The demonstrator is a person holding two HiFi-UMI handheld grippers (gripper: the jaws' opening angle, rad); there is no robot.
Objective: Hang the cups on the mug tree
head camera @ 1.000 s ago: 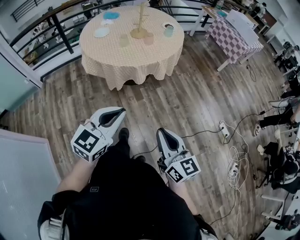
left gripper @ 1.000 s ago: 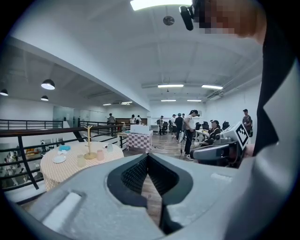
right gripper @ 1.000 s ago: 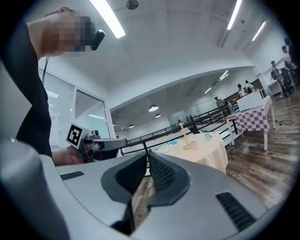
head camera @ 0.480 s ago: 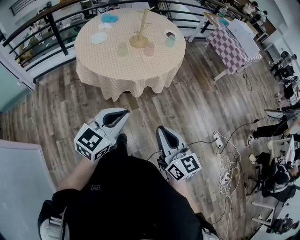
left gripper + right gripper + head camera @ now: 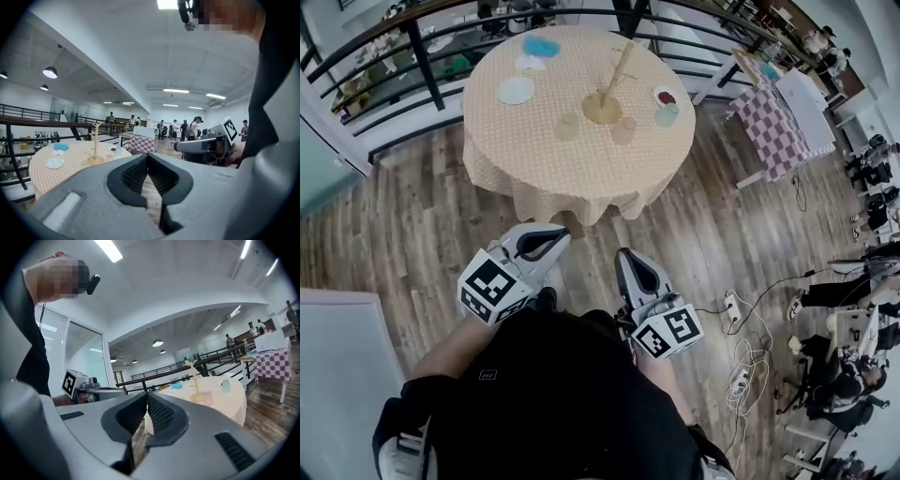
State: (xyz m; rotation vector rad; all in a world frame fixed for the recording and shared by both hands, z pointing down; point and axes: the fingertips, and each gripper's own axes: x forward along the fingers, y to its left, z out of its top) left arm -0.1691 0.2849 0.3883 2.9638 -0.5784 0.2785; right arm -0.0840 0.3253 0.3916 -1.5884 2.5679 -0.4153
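beige checked cloth covers the round table [image 5: 534,155], ahead across the wood-plank floor [image 5: 422,216]. on it stands the pale wooden mug tree [image 5: 602,109], with no cup seen on it. pale yellow cup [image 5: 568,126], pink cup [image 5: 623,130] and pale green cup [image 5: 666,114] stand near its base.

left gripper [image 5: 555,240] and right gripper [image 5: 630,261] have their jaws pressed together with nothing between, well apart from the table.

judged step: approach. stop square to the near edge and open one gripper before reaching. take the nearest cup by its wall. cup handles are too small to read, so check them up close.
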